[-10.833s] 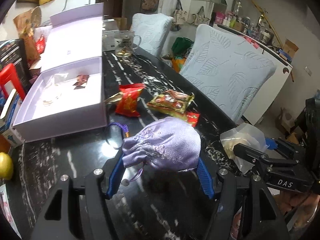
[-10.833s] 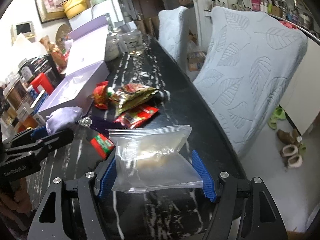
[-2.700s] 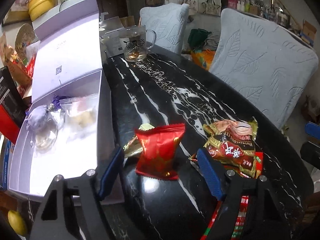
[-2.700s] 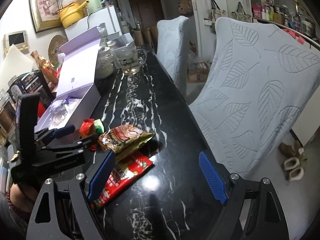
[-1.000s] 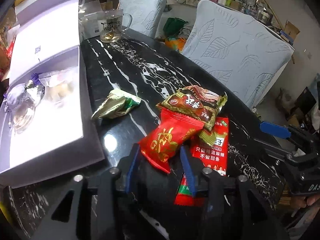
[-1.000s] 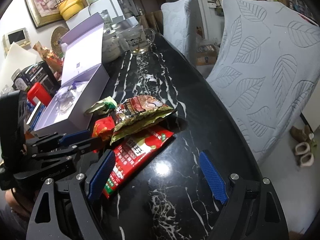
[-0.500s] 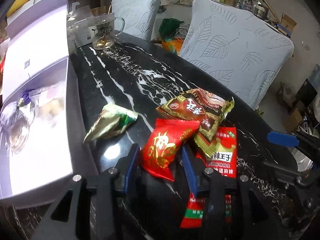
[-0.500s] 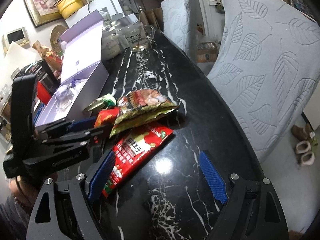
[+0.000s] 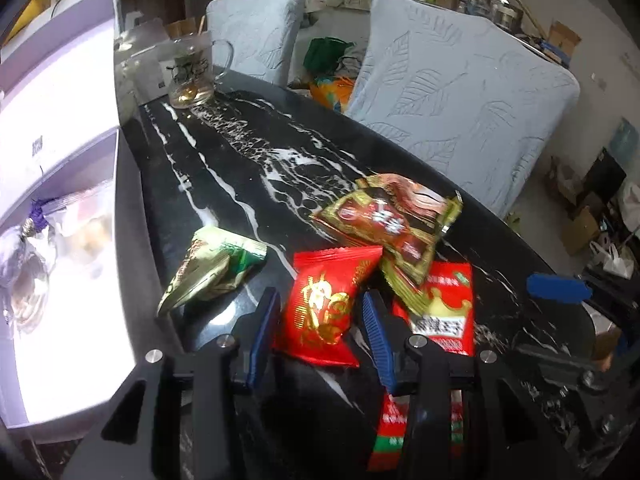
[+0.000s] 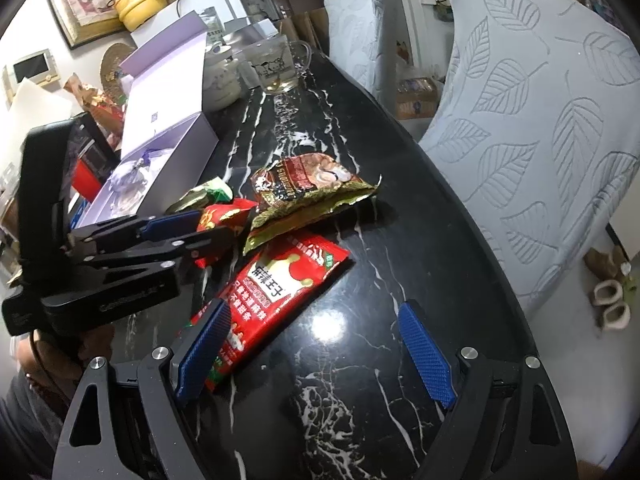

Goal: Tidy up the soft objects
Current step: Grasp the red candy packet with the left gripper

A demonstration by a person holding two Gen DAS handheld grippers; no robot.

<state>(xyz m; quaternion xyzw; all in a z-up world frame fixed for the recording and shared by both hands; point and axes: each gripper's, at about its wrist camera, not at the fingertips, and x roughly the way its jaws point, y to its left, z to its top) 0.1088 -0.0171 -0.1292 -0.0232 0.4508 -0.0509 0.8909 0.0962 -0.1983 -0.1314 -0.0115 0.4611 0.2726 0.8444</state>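
My left gripper (image 9: pixel 319 300) is shut on a small red snack packet (image 9: pixel 326 304), pinched between its blue pads just above the black marble table (image 9: pixel 248 168). The right wrist view shows that gripper (image 10: pixel 208 228) holding the packet (image 10: pixel 226 214) at the left. My right gripper (image 10: pixel 314 312) is open over the near end of a long red packet (image 10: pixel 280 284), not touching it. A brown-gold packet (image 9: pixel 392 220) overlaps the long red one, and a green-gold packet (image 9: pixel 212 268) lies by the open lilac box (image 9: pixel 72 320). A purple pouch (image 9: pixel 16 248) and a clear bag are in the box.
A glass mug (image 9: pixel 192 72) stands at the far end of the table. Two chairs with pale leaf-pattern covers (image 9: pixel 460 120) line the table's right edge. The box's raised lid (image 10: pixel 164 88) and shelves of clutter close off the left side.
My left gripper, still holding the red packet, has shifted slightly away from the packet pile toward the box side. The right gripper has stayed still and open.
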